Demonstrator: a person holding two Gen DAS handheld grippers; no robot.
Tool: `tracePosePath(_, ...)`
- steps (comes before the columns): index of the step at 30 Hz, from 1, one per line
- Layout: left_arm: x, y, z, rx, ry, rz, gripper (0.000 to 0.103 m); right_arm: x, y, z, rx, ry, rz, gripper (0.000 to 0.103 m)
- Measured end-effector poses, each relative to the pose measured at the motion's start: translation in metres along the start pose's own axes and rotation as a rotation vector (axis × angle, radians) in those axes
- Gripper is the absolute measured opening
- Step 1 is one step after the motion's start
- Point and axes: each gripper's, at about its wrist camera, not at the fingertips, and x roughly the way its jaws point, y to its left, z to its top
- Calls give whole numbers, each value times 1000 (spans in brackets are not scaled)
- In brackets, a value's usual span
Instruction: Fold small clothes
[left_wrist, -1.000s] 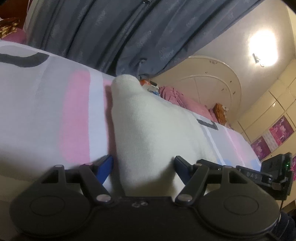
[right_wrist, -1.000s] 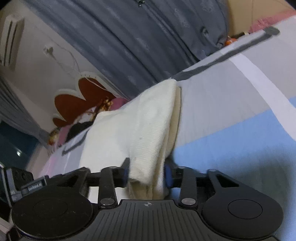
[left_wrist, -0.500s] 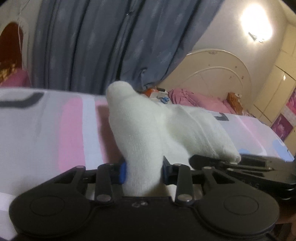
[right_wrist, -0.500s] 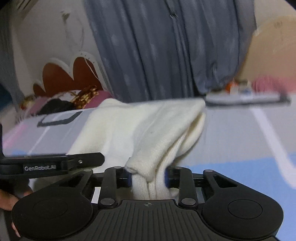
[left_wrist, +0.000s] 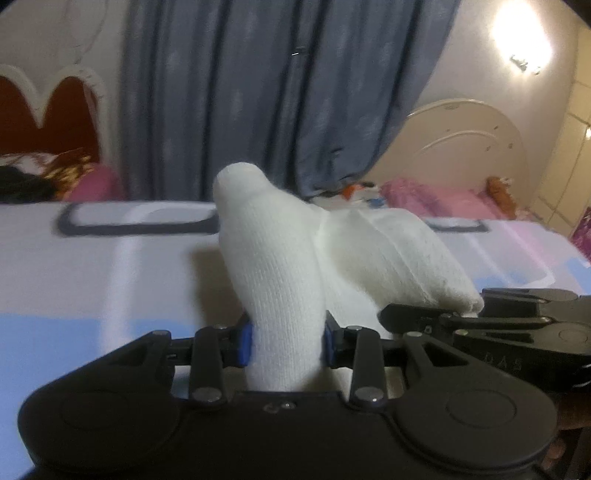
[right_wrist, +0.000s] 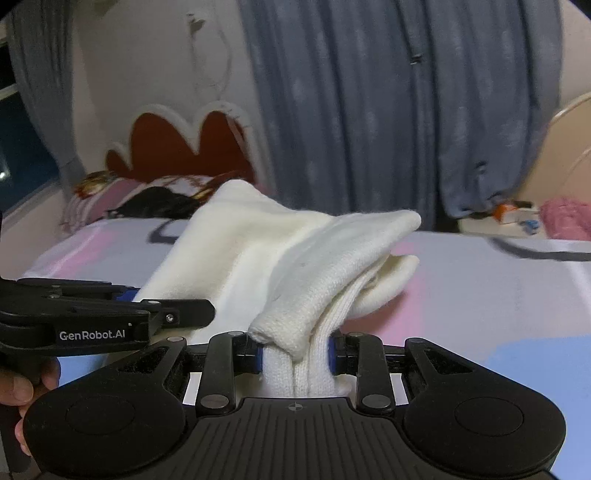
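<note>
A cream knit garment (left_wrist: 280, 280) is held off the bed between both grippers. My left gripper (left_wrist: 286, 341) is shut on one bunched end of it, which sticks up between the blue pads. My right gripper (right_wrist: 297, 356) is shut on the other end, a stack of folded layers (right_wrist: 314, 266). The right gripper shows at the right of the left wrist view (left_wrist: 480, 321). The left gripper shows at the left of the right wrist view (right_wrist: 110, 317). The two grippers are close side by side.
The bed sheet (left_wrist: 110, 266) with pink, white, grey and blue bands lies below. Blue curtains (right_wrist: 388, 92) hang behind. A red headboard with pillows (right_wrist: 177, 147) is at the left, a cream headboard (left_wrist: 461, 140) and pink bedding (left_wrist: 424, 192) at the right.
The left gripper has closed on the garment's end. Both grippers have lifted the garment off the sheet and levelled out, coming closer side by side.
</note>
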Motion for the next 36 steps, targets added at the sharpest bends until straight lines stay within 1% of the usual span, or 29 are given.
tracePosePath(3,-19,36,-8,-13,35,41,34,20,42,-5,-2,24,53,29)
tracePosePath(5,-27,56,-14,-13,56,67,34,36,63,-6,3,42,85,29)
tracePosePath(7,-27,73,-21,-18,90,74,35,55,83,-9,2,72,113,29)
tracePosePath(8,-24,79,-25,-24,120,63,37,62,88,-11,1,93,120,29)
tracePosePath(9,-18,88,-33,-36,159,40,45,75,94,-14,-2,131,117,29)
tracePosePath(10,-15,97,-41,-58,167,24,53,86,94,-17,-7,166,97,30)
tracePosePath(11,-16,105,-47,-95,144,23,65,90,92,-22,-2,179,86,31)
tracePosePath(12,-18,110,-52,-125,139,14,69,95,84,-24,34,174,96,35)
tracePosePath(13,-20,113,-55,-145,131,-1,69,96,76,-23,76,179,102,40)
tracePosePath(14,-24,114,-58,-160,116,-8,69,95,69,-24,97,181,107,40)
tracePosePath(18,-33,116,-74,-139,108,-6,69,89,66,-22,46,175,74,40)
tracePosePath(22,-41,112,-80,-153,100,0,68,81,73,-28,54,179,53,41)
tracePosePath(23,-46,112,-80,-163,95,-5,66,77,75,-27,56,175,43,41)
tracePosePath(25,-57,117,-87,-184,78,-29,65,52,82,-26,19,126,16,41)
tracePosePath(26,-61,117,-92,-191,75,-32,64,38,83,-29,-7,113,21,41)
tracePosePath(28,-68,115,-106,-203,78,-47,63,19,87,-41,-28,136,62,41)
tracePosePath(30,-74,106,-123,-198,86,-39,63,6,95,-61,-71,169,88,41)
tracePosePath(31,-78,102,-128,-176,78,-29,63,3,99,-70,-102,189,81,40)
tracePosePath(32,-82,94,-133,-128,75,-9,64,3,102,-83,-142,218,55,37)
tracePosePath(33,-85,88,-133,-89,75,14,60,5,103,-97,-178,256,19,29)
tracePosePath(34,-87,87,-128,-78,60,31,55,3,101,-100,-174,237,24,29)
tracePosePath(35,-91,88,-119,-79,19,32,46,1,96,-98,-144,237,24,29)
tracePosePath(36,-93,88,-107,-75,-33,29,45,-2,94,-91,-120,200,6,20)
